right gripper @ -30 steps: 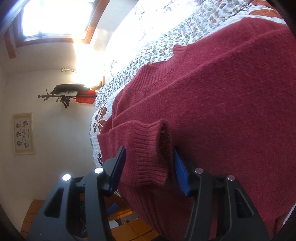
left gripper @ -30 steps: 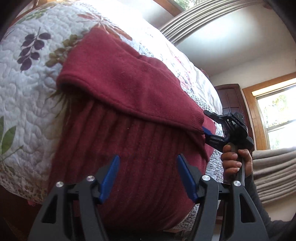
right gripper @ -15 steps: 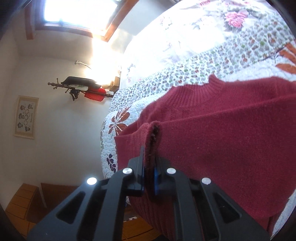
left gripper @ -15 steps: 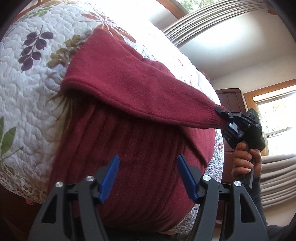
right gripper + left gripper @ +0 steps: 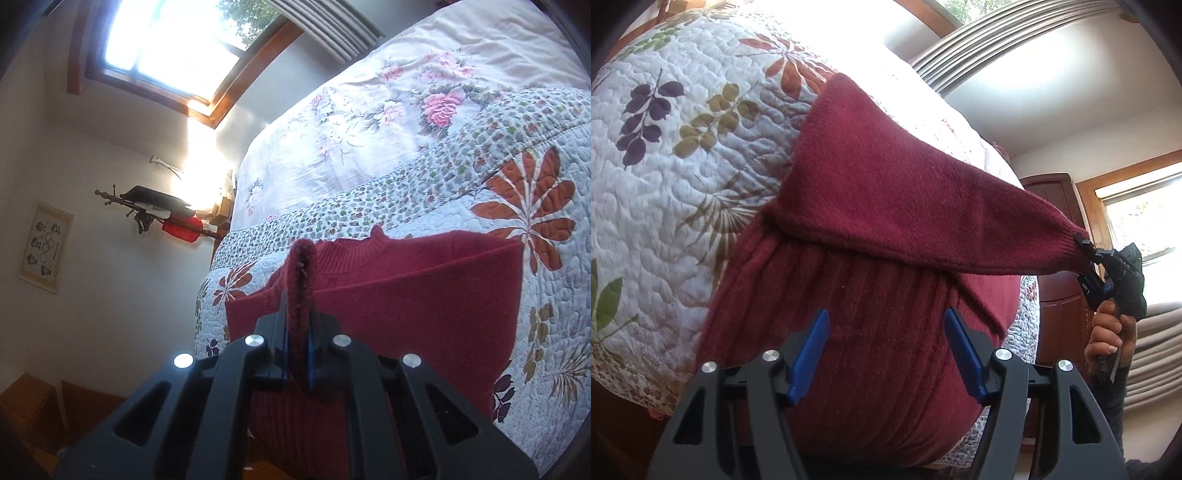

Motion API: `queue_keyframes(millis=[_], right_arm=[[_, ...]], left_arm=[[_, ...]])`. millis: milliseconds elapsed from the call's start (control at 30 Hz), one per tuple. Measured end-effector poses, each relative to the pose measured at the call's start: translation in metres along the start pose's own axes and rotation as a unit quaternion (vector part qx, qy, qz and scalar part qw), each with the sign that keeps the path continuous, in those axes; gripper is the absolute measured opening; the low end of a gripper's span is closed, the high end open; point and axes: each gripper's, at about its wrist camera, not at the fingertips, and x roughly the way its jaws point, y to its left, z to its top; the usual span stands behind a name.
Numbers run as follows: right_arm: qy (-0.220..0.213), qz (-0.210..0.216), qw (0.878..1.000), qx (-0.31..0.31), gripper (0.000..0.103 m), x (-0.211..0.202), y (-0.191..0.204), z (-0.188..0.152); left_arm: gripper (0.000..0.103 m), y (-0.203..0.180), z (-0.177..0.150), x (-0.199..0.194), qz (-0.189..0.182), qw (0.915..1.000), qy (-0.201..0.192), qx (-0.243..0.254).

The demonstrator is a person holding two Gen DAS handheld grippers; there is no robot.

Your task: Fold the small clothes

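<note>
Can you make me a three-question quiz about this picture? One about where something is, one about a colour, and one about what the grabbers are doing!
1. Where does the sweater lie?
A. on the quilt
B. on the floor
C. on a chair

2. What colour is the sweater?
A. blue
B. dark red
C. yellow

3. What is the right gripper doing?
A. hanging open
B. pinching the sleeve cuff
C. holding a sock

Answers:
1 A, leafy quilt shows around the sweater.
2 B, the whole knit is dark red.
3 B, its jaws are shut on the cuff, while the left gripper is open above the sweater's body.
</note>
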Motion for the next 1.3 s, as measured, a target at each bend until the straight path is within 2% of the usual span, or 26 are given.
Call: queue_keyframes(millis=[233, 533, 667, 700, 767, 833, 967, 1033, 1200, 1300], right_arm=[[-0.007, -0.020, 0.998, 0.054, 0.006, -0.006, -0.053, -0.012], [0.008, -0.037, 0.991, 0.129, 0.006, 0.013, -0.125, -0.038], [0.022, -0.026, 0.986, 0.163, 0.008, 0.024, -0.154, -0.047], [0.019, -0.012, 0.984, 0.177, 0.011, 0.022, -0.161, -0.050], [0.008, 0.013, 0.978, 0.206, 0.013, 0.014, -0.172, -0.051], [0.003, 0.016, 0.977, 0.212, 0.019, 0.008, -0.175, -0.049], [0.019, 0.011, 0.979, 0.201, 0.019, 0.013, -0.171, -0.045], [0.020, -0.019, 0.983, 0.183, 0.006, 0.014, -0.165, -0.041], [0.009, -0.059, 0.984, 0.167, 0.005, 0.012, -0.161, -0.044], [0.005, -0.064, 0.983, 0.172, 0.005, 0.010, -0.162, -0.046]], left_arm=[[0.065, -0.006, 0.020, -0.003, 0.001, 0.9999, -0.011, 0.012], [0.065, -0.029, 0.047, 0.007, 0.000, 0.9990, -0.007, 0.044], [0.065, -0.040, 0.055, 0.016, 0.002, 0.9982, -0.002, 0.061], [0.065, -0.042, 0.057, 0.019, 0.002, 0.9979, 0.000, 0.065], [0.065, -0.047, 0.063, 0.022, 0.004, 0.9973, 0.002, 0.073], [0.065, -0.048, 0.072, 0.023, 0.002, 0.9972, -0.002, 0.075], [0.069, -0.046, 0.093, 0.028, -0.026, 0.9984, -0.002, 0.051], [0.069, -0.040, 0.107, 0.033, -0.041, 0.9986, 0.000, 0.034], [0.069, -0.021, 0.152, 0.048, -0.064, 0.9978, -0.002, -0.017], [0.069, -0.016, 0.170, 0.062, -0.055, 0.9982, 0.003, -0.022]])
